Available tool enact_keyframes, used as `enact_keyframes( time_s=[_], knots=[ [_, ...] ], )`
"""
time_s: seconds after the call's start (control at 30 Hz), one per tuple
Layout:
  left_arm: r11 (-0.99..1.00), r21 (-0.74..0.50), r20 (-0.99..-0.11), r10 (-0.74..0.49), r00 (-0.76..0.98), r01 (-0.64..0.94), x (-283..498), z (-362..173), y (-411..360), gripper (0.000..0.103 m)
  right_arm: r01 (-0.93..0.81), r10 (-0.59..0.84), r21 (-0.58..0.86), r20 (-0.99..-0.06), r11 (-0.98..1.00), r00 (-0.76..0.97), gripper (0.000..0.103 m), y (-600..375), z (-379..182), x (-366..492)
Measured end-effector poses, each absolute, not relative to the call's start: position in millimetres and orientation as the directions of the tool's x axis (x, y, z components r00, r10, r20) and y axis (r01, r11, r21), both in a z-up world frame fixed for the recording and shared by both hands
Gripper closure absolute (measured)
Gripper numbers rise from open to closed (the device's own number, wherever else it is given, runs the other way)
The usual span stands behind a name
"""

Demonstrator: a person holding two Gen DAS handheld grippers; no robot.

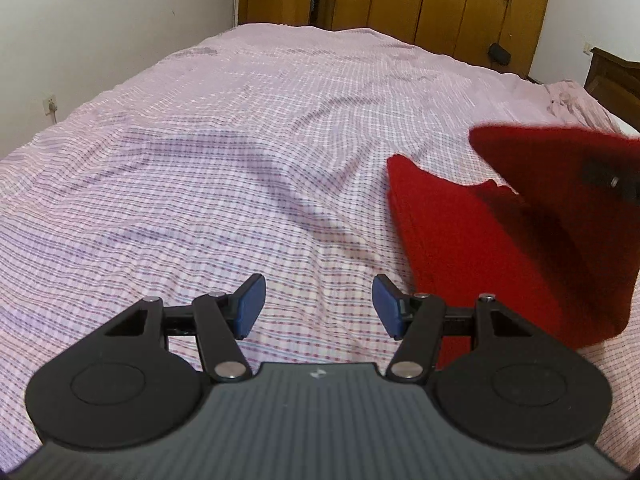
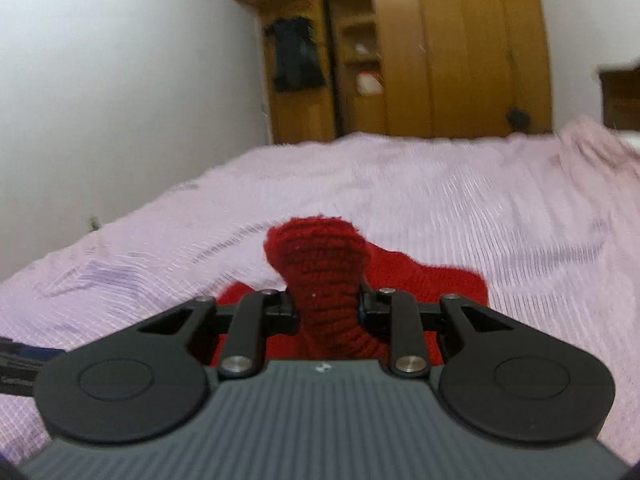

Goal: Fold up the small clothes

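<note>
A red knitted garment (image 1: 480,240) lies on the pink checked bed sheet (image 1: 240,140), to the right in the left wrist view, with one part lifted above the rest. My left gripper (image 1: 318,306) is open and empty, low over the sheet, just left of the garment. My right gripper (image 2: 327,308) is shut on a bunched fold of the red garment (image 2: 320,268) and holds it up; the rest of the garment lies on the sheet below. The right gripper's pads are hidden by the knit.
A white wall (image 1: 100,20) runs along the bed's left side. Wooden wardrobes (image 1: 460,0) stand beyond the far end. A dark wooden headboard (image 1: 612,76) and bunched pink bedding (image 1: 572,100) are at the right.
</note>
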State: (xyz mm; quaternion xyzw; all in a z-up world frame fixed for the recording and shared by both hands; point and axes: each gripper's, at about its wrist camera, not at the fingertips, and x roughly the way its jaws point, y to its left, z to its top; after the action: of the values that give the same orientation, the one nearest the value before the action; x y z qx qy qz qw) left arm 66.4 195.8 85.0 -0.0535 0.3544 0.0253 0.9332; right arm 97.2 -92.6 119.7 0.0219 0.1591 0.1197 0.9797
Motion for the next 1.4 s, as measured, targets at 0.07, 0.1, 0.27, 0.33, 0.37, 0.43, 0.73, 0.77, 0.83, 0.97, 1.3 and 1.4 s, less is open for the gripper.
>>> enact_keyframes(
  time_s=[0.07, 0.1, 0.27, 0.33, 0.37, 0.43, 0.73, 0.77, 0.83, 0.97, 1.3, 1.4],
  knots=[
    [0.993, -0.073, -0.665, 0.021, 0.747, -0.093, 66, 86, 200, 0.038, -0.275, 0.265, 0.01, -0.297, 0.961, 0.917, 0.075, -75, 119, 88],
    [0.992, -0.073, -0.665, 0.026, 0.746, -0.1, 65, 86, 202, 0.038, -0.3, 0.275, -0.037, -0.3, 0.953, 0.913, 0.075, -63, 114, 83],
    [0.988, -0.098, -0.671, 0.023, 0.741, -0.12, 63, 84, 209, 0.038, -0.387, 0.302, -0.159, -0.394, 0.908, 0.868, 0.075, -20, 65, 74],
    [0.989, -0.089, -0.671, 0.025, 0.741, -0.114, 61, 84, 208, 0.038, -0.394, 0.295, -0.209, -0.384, 0.895, 0.875, 0.075, -12, 53, 69],
    [0.99, -0.082, -0.67, 0.028, 0.741, -0.112, 60, 84, 208, 0.038, -0.39, 0.288, -0.231, -0.377, 0.891, 0.88, 0.075, -9, 53, 67],
    [0.991, -0.075, -0.67, 0.034, 0.742, -0.113, 59, 84, 208, 0.038, -0.382, 0.283, -0.224, -0.373, 0.897, 0.884, 0.075, -9, 61, 67],
    [0.987, -0.095, -0.666, 0.036, 0.745, -0.133, 58, 85, 213, 0.038, -0.409, 0.346, -0.159, -0.316, 0.899, 0.883, 0.075, -10, 77, 58],
    [0.986, -0.095, -0.668, 0.037, 0.743, -0.135, 58, 84, 212, 0.038, -0.419, 0.347, -0.168, -0.338, 0.892, 0.875, 0.075, -7, 69, 59],
    [0.985, -0.1, -0.671, 0.035, 0.74, -0.138, 58, 84, 212, 0.038, -0.442, 0.355, -0.18, -0.373, 0.878, 0.857, 0.073, -1, 52, 60],
    [0.987, -0.091, -0.67, 0.037, 0.742, -0.132, 58, 86, 209, 0.038, -0.446, 0.354, -0.197, -0.373, 0.873, 0.858, 0.06, 0, 59, 50],
    [0.99, -0.106, -0.645, 0.004, 0.765, -0.094, 63, 103, 195, 0.038, -0.467, 0.443, 0.035, -0.389, 0.883, 0.808, 0.052, -48, 103, 10],
    [0.986, -0.146, -0.64, -0.036, 0.767, -0.076, 68, 109, 187, 0.038, -0.424, 0.439, 0.129, -0.396, 0.896, 0.807, 0.052, -70, 112, 12]
  ],
)
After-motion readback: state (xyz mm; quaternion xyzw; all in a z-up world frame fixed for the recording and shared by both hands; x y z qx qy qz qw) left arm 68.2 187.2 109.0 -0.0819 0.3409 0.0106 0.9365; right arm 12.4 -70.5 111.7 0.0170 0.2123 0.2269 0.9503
